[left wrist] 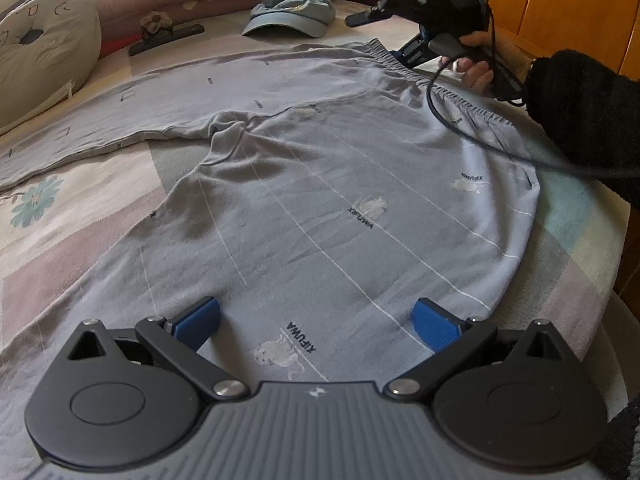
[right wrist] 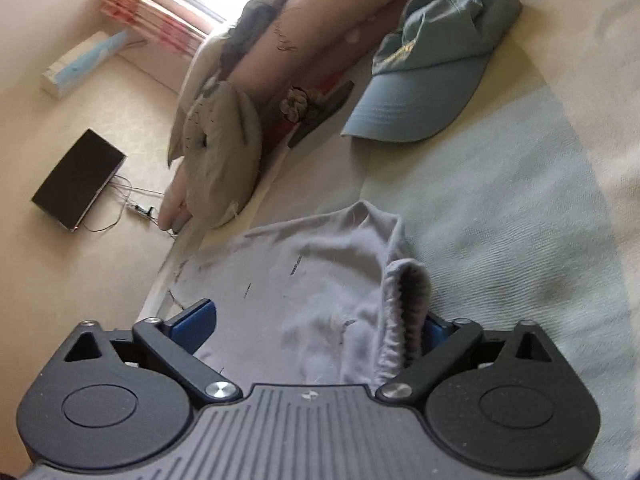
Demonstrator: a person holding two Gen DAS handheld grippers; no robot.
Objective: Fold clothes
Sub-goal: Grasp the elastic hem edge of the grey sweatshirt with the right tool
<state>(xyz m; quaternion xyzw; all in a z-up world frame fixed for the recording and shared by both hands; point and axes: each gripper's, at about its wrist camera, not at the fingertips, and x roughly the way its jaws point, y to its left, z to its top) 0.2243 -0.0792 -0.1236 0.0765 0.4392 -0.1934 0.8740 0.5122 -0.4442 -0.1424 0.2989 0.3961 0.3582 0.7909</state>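
Right gripper [right wrist: 316, 322] spread wide at the far corner of the pyjama trousers [left wrist: 320, 200], elastic waistband [right wrist: 404, 320] bunched up against its right blue pad, nothing pinched yet. Left gripper [left wrist: 316, 326] likewise parted, hovering low over the near trouser leg, blue fingers [left wrist: 434, 326] astride a printed motif and gripping nothing.

Trousers spread nearly flat on the patchwork bedspread [left wrist: 60, 248], one leg running away to the left, waistband toward the right edge of the bed. Blue cap [right wrist: 420, 80] and pillows [left wrist: 48, 52] beyond, well apart from the cloth.

Likely step: taking hold for the first fold. Best done by closing the right pads on the gathered elastic through both layers, not on a single ply. For the left, better to catch the hem edge or side seam than to pinch mid-panel. Worth lifting both ends evenly, keeping the dangling cable [left wrist: 460, 128] off the fabric.
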